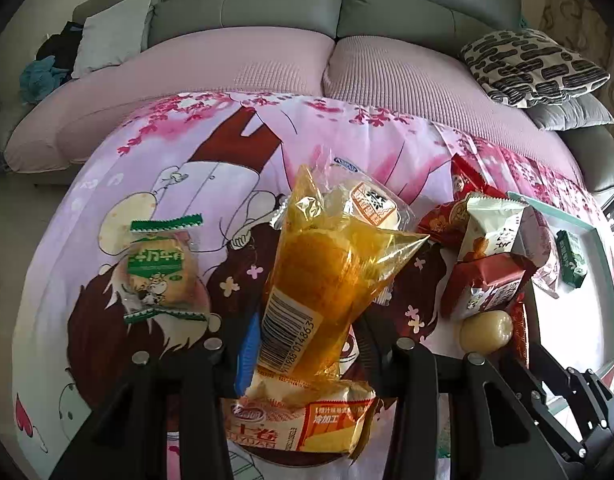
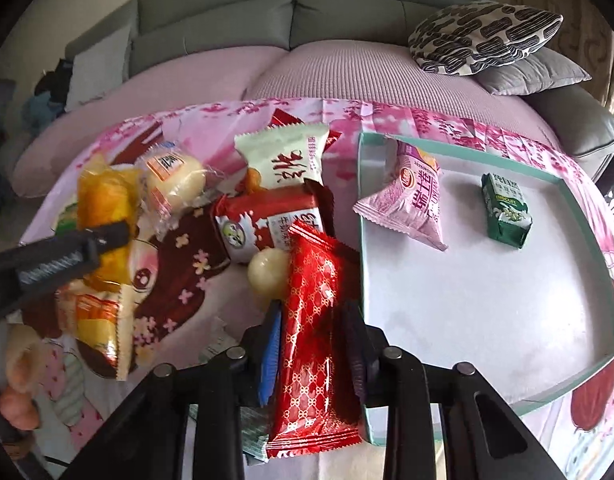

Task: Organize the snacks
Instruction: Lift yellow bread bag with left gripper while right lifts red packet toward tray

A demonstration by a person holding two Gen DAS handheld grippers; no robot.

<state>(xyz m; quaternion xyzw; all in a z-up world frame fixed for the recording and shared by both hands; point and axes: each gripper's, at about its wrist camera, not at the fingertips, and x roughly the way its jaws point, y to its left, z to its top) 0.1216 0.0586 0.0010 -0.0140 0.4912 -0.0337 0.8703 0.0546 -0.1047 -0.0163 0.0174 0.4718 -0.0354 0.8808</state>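
Lifting both packets cleanly and carrying them over the tray wall is, I judge, the step in hand. The left gripper [image 1: 303, 344] is pinching the orange cake roll [image 1: 327, 268] low on its clear wrapper, near the barcode; the packet stands tilted up from the tabletop [image 1: 107, 184], and a second orange roll [image 1: 303, 420] lies beneath it, so a straight rise should keep the lower one from being dragged along. The right gripper [image 2: 313, 320] has its jaws pressed onto the sides of the red packet [image 2: 313, 340], which lies lengthwise between them just beside the near-left corner of the tray [image 2: 363, 240].

Snacks not yet sorted sit in a heap on the cloth: a white packet [image 2: 285, 156], a dark red packet [image 2: 267, 220], a round pale ball [image 2: 267, 276] touching the red packet's far end, and a green-wrapped cake [image 1: 163, 268] off to the left. A pink packet [image 2: 411, 200] and a small green carton [image 2: 507, 212] already lie in the tray, well apart, with bare floor nearer the camera.

Slippery film likely slides under a light squeeze, so keep the grip firm, raise before moving sideways to spare the ball a nudge, clear the rim fully, and set each packet flat on open tray floor, letting the right hand go first since it is nearer.
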